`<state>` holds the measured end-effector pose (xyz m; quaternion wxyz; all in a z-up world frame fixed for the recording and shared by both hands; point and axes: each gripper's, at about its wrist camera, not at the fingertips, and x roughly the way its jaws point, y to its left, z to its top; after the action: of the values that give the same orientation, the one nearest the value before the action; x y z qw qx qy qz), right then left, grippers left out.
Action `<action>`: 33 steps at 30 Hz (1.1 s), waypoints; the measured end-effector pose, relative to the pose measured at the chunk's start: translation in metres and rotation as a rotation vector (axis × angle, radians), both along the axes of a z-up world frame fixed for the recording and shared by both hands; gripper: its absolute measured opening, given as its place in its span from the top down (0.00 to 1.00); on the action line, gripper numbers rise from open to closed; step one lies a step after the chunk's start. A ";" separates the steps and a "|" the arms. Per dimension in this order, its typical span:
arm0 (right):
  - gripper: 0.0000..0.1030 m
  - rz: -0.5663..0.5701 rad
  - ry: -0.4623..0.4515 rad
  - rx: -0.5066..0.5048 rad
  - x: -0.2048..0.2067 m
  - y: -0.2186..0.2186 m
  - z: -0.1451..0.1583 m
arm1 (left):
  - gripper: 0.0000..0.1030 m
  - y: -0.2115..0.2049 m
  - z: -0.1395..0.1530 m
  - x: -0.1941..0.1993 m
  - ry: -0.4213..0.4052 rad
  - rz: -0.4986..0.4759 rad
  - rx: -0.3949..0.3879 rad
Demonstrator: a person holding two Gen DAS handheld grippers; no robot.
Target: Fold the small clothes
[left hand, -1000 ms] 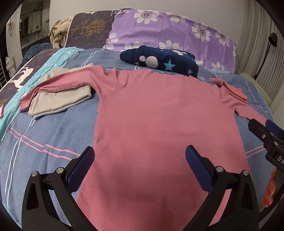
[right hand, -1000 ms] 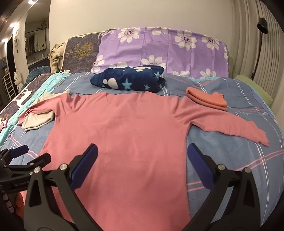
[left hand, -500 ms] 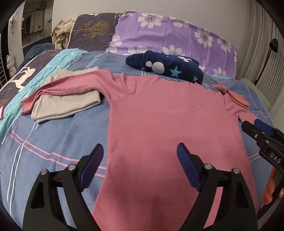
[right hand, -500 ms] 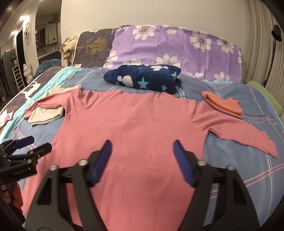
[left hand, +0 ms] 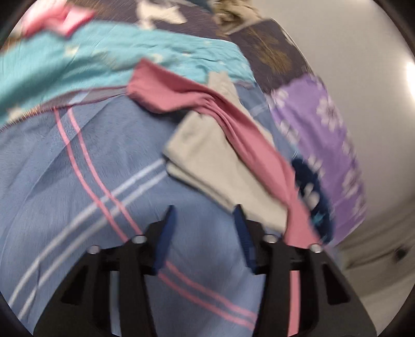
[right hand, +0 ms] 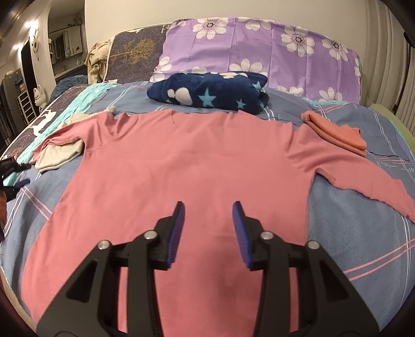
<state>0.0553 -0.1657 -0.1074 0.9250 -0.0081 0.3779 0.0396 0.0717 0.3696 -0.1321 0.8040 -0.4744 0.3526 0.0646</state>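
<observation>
A pink long-sleeved shirt [right hand: 186, 166] lies spread flat on the blue striped bed, both sleeves out. My right gripper [right hand: 208, 207] hovers over the shirt's lower middle; its jaws are closing, with nothing between them. The left wrist view is blurred and rolled. There my left gripper [left hand: 205, 211] is above bare sheet, short of the shirt's left sleeve [left hand: 197, 101], which drapes over a folded beige garment [left hand: 215, 155]. Its jaws are closing too, and the gap between them holds nothing. In the right wrist view the left gripper [right hand: 11, 173] shows at the left edge.
A folded navy star blanket [right hand: 207, 92] and a purple flowered pillow [right hand: 259, 49] sit at the head of the bed. A folded orange garment [right hand: 334, 132] lies by the right sleeve. A teal cloth [left hand: 77, 62] covers the bed's left side, and a pink item [left hand: 57, 18] lies beyond it.
My left gripper swung left off the shirt's body toward the left sleeve and beige garment, rolling as it went. Both grippers' jaws have narrowed. The right gripper dipped slightly over the shirt.
</observation>
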 end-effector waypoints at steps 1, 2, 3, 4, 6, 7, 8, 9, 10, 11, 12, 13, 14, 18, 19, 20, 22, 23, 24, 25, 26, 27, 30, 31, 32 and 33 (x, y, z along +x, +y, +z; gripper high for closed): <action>0.55 0.001 0.000 -0.006 0.000 0.000 -0.001 | 0.64 0.012 -0.005 0.002 -0.008 0.036 -0.038; 0.53 0.005 -0.002 -0.016 0.001 0.001 -0.002 | 0.64 0.022 -0.007 0.005 -0.005 0.074 -0.040; 0.53 0.010 -0.003 -0.026 0.002 0.002 -0.003 | 0.64 0.030 -0.008 0.011 0.010 0.110 -0.013; 0.52 0.018 -0.006 -0.036 0.002 0.004 -0.004 | 0.64 0.035 -0.007 0.016 0.019 0.134 0.009; 0.50 0.030 -0.014 -0.046 0.003 0.008 -0.005 | 0.63 0.046 -0.011 0.027 0.031 0.186 0.026; 0.48 0.036 -0.018 -0.050 0.004 0.010 -0.005 | 0.63 0.053 -0.013 0.033 0.040 0.228 0.025; 0.47 0.042 -0.019 -0.051 0.004 0.011 -0.005 | 0.63 0.061 -0.018 0.037 0.046 0.257 0.020; 0.46 0.049 -0.019 -0.051 0.004 0.013 -0.005 | 0.63 0.068 -0.023 0.041 0.057 0.277 0.014; 0.45 0.055 -0.019 -0.049 0.004 0.014 -0.006 | 0.63 0.074 -0.028 0.047 0.075 0.297 0.008; 0.44 0.059 -0.018 -0.048 0.004 0.014 -0.007 | 0.64 0.080 -0.032 0.051 0.078 0.310 0.001; 0.44 0.060 -0.017 -0.047 0.004 0.013 -0.007 | 0.71 0.083 -0.034 0.055 0.075 0.324 -0.007; 0.43 0.058 -0.016 -0.045 0.005 0.012 -0.008 | 0.82 0.085 -0.034 0.058 0.074 0.332 -0.001; 0.42 0.054 -0.014 -0.044 0.005 0.011 -0.009 | 0.99 0.087 -0.031 0.062 0.080 0.324 0.020; 0.42 0.034 -0.004 -0.039 0.009 0.002 -0.012 | 0.99 0.070 0.019 0.079 0.004 0.283 0.151; 0.41 0.028 -0.005 -0.038 0.010 -0.001 -0.012 | 0.99 0.060 0.038 0.084 -0.029 0.256 0.194; 0.41 0.024 -0.005 -0.035 0.012 -0.002 -0.013 | 0.99 0.043 0.061 0.092 -0.072 0.211 0.248; 0.40 0.016 -0.003 -0.018 0.015 -0.006 -0.013 | 0.99 -0.003 0.105 0.109 -0.159 0.093 0.343; 0.40 0.014 -0.002 -0.008 0.016 -0.008 -0.013 | 0.99 -0.028 0.123 0.115 -0.201 0.027 0.380; 0.40 0.011 0.000 0.006 0.017 -0.009 -0.012 | 0.99 -0.057 0.141 0.121 -0.248 -0.047 0.415; 0.40 0.008 0.003 0.024 0.018 -0.012 -0.012 | 0.99 -0.091 0.157 0.126 -0.295 -0.130 0.448; 0.39 0.004 0.005 0.036 0.019 -0.014 -0.012 | 0.99 -0.126 0.169 0.131 -0.331 -0.212 0.480; 0.39 0.000 0.006 0.043 0.020 -0.016 -0.011 | 0.99 -0.162 0.176 0.134 -0.359 -0.291 0.508; 0.38 -0.019 0.007 0.053 0.020 -0.025 -0.011 | 0.98 -0.256 0.170 0.137 -0.394 -0.498 0.556; 0.37 -0.025 0.008 0.052 0.019 -0.026 -0.011 | 0.98 -0.289 0.160 0.138 -0.394 -0.578 0.563; 0.37 -0.034 0.013 0.053 0.019 -0.030 -0.012 | 0.94 -0.314 0.152 0.138 -0.386 -0.638 0.567; 0.37 -0.042 0.022 0.061 0.019 -0.034 -0.013 | 0.75 -0.337 0.142 0.139 -0.370 -0.695 0.573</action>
<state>0.0740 -0.2000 -0.1201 0.9213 0.0287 0.3865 0.0318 0.2111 0.0328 0.0094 0.9255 -0.0916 0.3094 -0.1983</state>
